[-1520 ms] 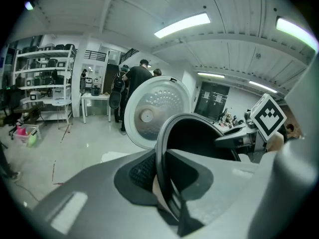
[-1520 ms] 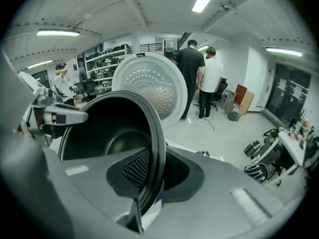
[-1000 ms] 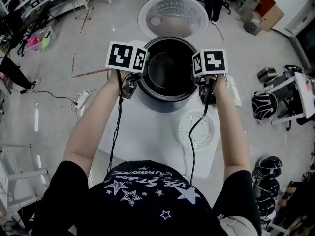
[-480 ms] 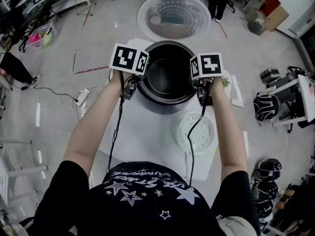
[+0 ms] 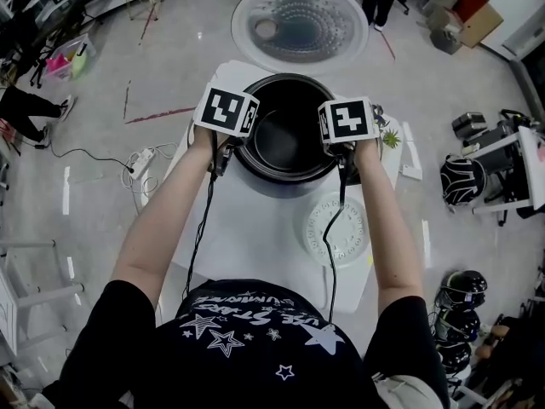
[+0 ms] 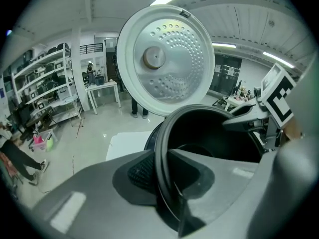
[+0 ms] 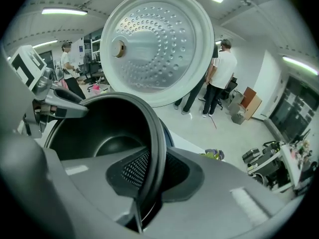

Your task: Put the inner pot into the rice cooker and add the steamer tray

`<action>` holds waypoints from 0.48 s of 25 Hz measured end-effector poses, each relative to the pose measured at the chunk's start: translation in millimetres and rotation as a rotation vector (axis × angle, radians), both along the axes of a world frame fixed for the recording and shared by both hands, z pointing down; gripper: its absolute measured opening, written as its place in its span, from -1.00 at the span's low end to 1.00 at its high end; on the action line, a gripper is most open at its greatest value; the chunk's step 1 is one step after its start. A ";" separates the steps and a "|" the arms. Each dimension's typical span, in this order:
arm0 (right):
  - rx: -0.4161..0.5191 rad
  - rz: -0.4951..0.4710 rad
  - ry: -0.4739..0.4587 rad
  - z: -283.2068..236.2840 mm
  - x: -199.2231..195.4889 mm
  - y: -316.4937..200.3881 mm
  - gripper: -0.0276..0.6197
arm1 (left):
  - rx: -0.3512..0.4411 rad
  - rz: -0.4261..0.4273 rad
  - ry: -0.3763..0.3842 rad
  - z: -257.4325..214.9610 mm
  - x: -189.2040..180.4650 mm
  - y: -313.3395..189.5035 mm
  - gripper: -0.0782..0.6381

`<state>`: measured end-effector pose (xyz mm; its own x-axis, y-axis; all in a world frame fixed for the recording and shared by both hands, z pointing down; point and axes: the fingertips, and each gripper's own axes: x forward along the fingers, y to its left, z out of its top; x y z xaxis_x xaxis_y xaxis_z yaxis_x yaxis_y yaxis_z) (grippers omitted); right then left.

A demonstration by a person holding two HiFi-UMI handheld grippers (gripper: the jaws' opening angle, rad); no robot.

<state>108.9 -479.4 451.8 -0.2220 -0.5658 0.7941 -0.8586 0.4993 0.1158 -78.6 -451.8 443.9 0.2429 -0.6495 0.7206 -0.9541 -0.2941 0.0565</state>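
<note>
The left gripper (image 5: 228,149) is positioned at the left side of the rice cooker (image 5: 281,184). Its jaws are closed to a narrow gap on the left rim of the inner pot (image 5: 285,130). In the left gripper view, the black rim passes between the textured pads (image 6: 142,171), one outside the pot wall and one inside. The inner pot hangs between the two grippers in the round opening of the rice cooker, its rim level with the top of the cooker; full seating cannot be confirmed. The rice cooker stands at the far end of a white table (image 5: 247,237). Its lid (image 5: 298,24) is hinged open on the far side, metal inner face exposed. The right gripper (image 5: 343,153) is positioned at the right side of the cooker, jaws likewise closed on the opposite rim, one pad on each side of the pot wall. The steamer tray (image 5: 341,228), a white perforated disc, lies flat on the table, near and right of the cooker, apart from both grippers. A small green item (image 5: 392,137) lies on the table just right of the right gripper.
</note>
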 end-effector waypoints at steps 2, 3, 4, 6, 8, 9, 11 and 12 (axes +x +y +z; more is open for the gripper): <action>0.017 -0.006 0.018 -1.1 -3.7 0.4 -0.67 | 0.006 0.002 -0.038 3.1 -4.1 -0.4 -0.55; 0.026 -0.009 0.023 -1.3 -4.5 0.5 -0.67 | 0.013 0.002 -0.056 4.0 -5.2 -0.8 -0.55; 0.033 -0.012 0.023 -1.4 -4.8 0.5 -0.66 | 0.023 0.003 -0.072 4.4 -5.4 -1.4 -0.55; 0.034 -0.021 -0.004 -0.9 -6.4 2.2 -0.65 | 0.050 0.012 -0.106 3.4 -4.0 -3.3 -0.55; 0.022 -0.036 -0.051 0.5 -11.5 5.9 -0.64 | 0.088 0.028 -0.144 1.2 -2.7 -5.5 -0.53; 0.026 -0.036 -0.056 0.3 -10.8 6.0 -0.60 | 0.106 0.035 -0.159 0.7 -3.0 -6.1 -0.53; 0.038 -0.030 -0.061 -0.9 -9.3 5.2 -0.53 | 0.133 0.042 -0.177 0.9 -5.4 -7.0 -0.51; 0.041 -0.029 -0.071 -1.4 -10.5 5.4 -0.49 | 0.143 0.042 -0.182 0.7 -6.9 -7.4 -0.50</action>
<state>98.3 -474.0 450.4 -0.2939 -0.5903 0.7518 -0.8507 0.5202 0.0759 -85.4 -459.2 444.6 0.1467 -0.7399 0.6565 -0.9315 -0.3267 -0.1599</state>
